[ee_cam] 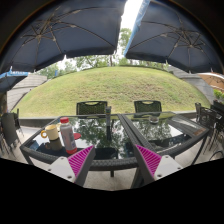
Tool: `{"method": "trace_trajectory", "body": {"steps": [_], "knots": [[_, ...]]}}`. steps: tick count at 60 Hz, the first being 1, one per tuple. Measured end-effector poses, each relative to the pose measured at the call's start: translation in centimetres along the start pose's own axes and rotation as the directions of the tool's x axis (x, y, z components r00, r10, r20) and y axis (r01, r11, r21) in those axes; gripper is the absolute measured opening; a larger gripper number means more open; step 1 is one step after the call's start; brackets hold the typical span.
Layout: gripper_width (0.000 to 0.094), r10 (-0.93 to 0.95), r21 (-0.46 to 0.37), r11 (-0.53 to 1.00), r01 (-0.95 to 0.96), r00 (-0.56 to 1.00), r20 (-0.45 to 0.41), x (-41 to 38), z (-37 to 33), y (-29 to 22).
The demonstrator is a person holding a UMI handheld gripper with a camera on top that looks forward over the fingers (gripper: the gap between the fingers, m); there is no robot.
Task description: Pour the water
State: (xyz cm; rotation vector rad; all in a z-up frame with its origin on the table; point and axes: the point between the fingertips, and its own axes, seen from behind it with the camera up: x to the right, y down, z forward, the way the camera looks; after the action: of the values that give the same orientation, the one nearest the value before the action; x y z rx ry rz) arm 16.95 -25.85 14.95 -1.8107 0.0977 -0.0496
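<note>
The pads (81, 159) on the hand-held gripper (114, 160) are bright pink. The counter (110, 140) is dark, shiny glass that mirrors the trees. Two umbrellas (70, 30) overhead are dark blue-grey. The grass hill (110, 88) is green. A bottle (67, 133) has a red cap.

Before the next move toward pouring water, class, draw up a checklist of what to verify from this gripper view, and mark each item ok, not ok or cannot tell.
1. Hand-held gripper open and empty: ok; pink pads apart, nothing between them.
2. Containers in view: ok; a red-capped bottle and a yellowish cup stand on the glass table.
3. Gripper lined up with the bottle: not ok; it stands beyond the left finger, not between the fingers.
4. Water in the bottle: cannot tell.
5. Cap removed: not ok; the red cap looks in place.
</note>
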Motion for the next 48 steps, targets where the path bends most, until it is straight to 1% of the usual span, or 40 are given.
{"method": "trace_trajectory", "body": {"steps": [6,19,21,27,32,37,42,48], "knots": [[0.0835,-0.026,0.001,1.0,0.026,1.0,-0.009,-0.2,-0.3,0.0],[0.0836,-0.061,0.025,0.998,0.061,0.998,0.012,-0.2,-0.8,-0.7],[0.0835,-0.067,0.025,0.997,0.067,0.997,0.027,-0.8,-0.9,-0.6],[0.0833,-0.069,0.027,0.997,0.067,0.992,0.108,-3.8,-1.0,-0.2],[0.0831,-0.051,0.028,0.999,0.047,0.985,0.162,-6.8,0.0,-0.1],[0.083,-0.037,0.018,0.999,0.034,0.978,0.206,-10.2,2.4,0.2],[0.0832,-0.043,0.027,0.999,0.038,0.965,0.259,-14.3,5.6,0.0],[0.0839,-0.052,0.031,0.998,0.045,0.958,0.282,-18.2,10.3,0.5]]}}
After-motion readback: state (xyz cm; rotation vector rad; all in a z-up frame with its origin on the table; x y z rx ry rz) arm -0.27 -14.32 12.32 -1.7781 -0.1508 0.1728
